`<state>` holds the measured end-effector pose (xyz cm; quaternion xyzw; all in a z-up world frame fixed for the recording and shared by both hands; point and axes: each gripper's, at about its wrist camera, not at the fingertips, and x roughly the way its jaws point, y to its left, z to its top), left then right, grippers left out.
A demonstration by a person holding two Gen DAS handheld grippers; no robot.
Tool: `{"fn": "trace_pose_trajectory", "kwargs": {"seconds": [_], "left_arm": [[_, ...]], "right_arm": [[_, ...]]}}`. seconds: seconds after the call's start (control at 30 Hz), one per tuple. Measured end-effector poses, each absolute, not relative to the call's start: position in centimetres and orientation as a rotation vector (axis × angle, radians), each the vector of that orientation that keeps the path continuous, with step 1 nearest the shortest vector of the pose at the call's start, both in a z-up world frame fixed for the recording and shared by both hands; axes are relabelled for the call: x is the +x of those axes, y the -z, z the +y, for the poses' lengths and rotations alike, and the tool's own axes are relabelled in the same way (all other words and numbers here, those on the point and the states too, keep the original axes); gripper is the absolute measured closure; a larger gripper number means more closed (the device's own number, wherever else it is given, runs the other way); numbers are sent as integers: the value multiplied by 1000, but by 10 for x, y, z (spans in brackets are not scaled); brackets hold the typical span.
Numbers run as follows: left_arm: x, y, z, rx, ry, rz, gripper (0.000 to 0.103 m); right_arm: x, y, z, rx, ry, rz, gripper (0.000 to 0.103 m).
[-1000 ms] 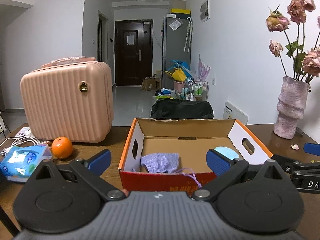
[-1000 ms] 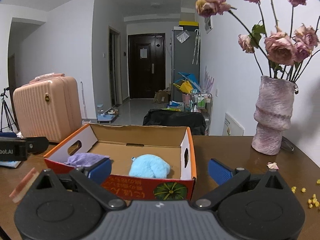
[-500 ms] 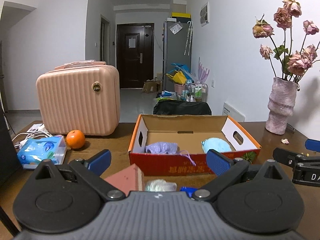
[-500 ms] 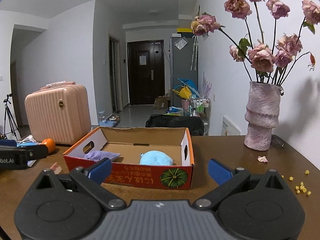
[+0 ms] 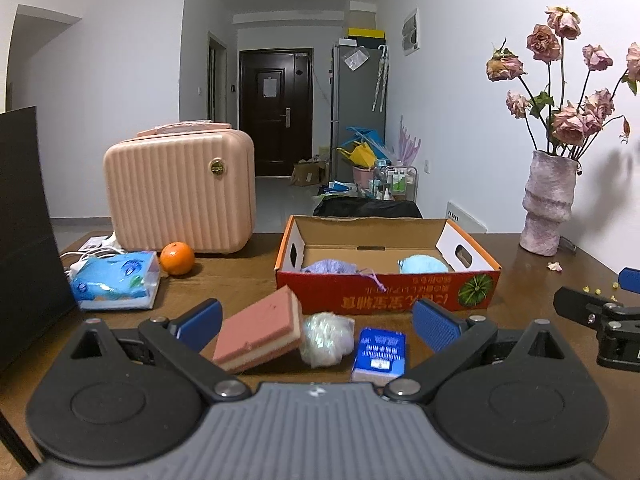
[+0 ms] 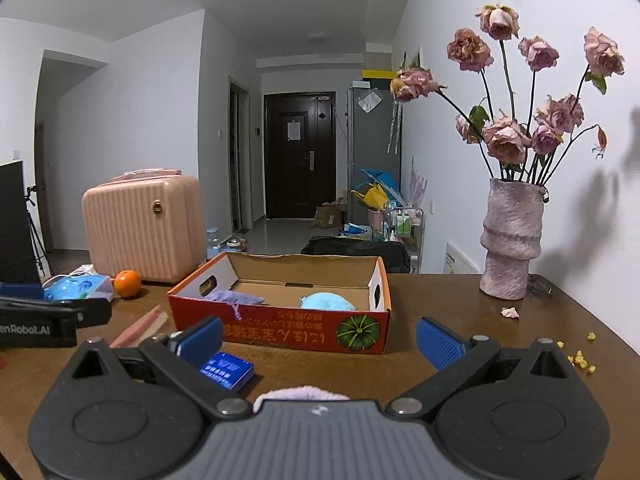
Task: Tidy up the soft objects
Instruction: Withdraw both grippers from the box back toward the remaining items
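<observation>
Soft things split: purple cloth (image 5: 329, 267) and blue plush (image 5: 422, 266) already inside cardboard box (image 5: 384, 294); pink sponge (image 5: 260, 330), crinkly wad (image 5: 327, 338), blue packet (image 5: 379, 354) on table in front of box. Both grippers pulled back from box since a second ago, so leftovers now in view. Left gripper (image 5: 316, 322) wide, empty, over sponge. Right gripper (image 6: 319, 340) wide, empty; pink fluffy item (image 6: 300, 394) below it. Likely next pick: sponge.
</observation>
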<state>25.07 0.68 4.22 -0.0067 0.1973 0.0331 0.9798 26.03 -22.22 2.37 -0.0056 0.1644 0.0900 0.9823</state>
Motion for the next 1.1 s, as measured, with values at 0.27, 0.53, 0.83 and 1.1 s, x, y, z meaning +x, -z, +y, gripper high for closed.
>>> {"fn": "trace_pose_trajectory", "kwargs": {"seconds": [0.27,0.53,0.83,1.1], "left_arm": [[214,-43,16,-32,-91,399,0],[185,-38,19,-36,-95,399,0],[176,-26,21,-32,-103,423,0],[172,-6,26,-29,-105,463,0]], "right_arm": [[222,-26,-219,-15,-195,325,0],[192,-19,-215,-21,-213,342,0],[175,-7,-210,-30,-227,374,0],[176,17,-194,-70,-246,467,0]]}}
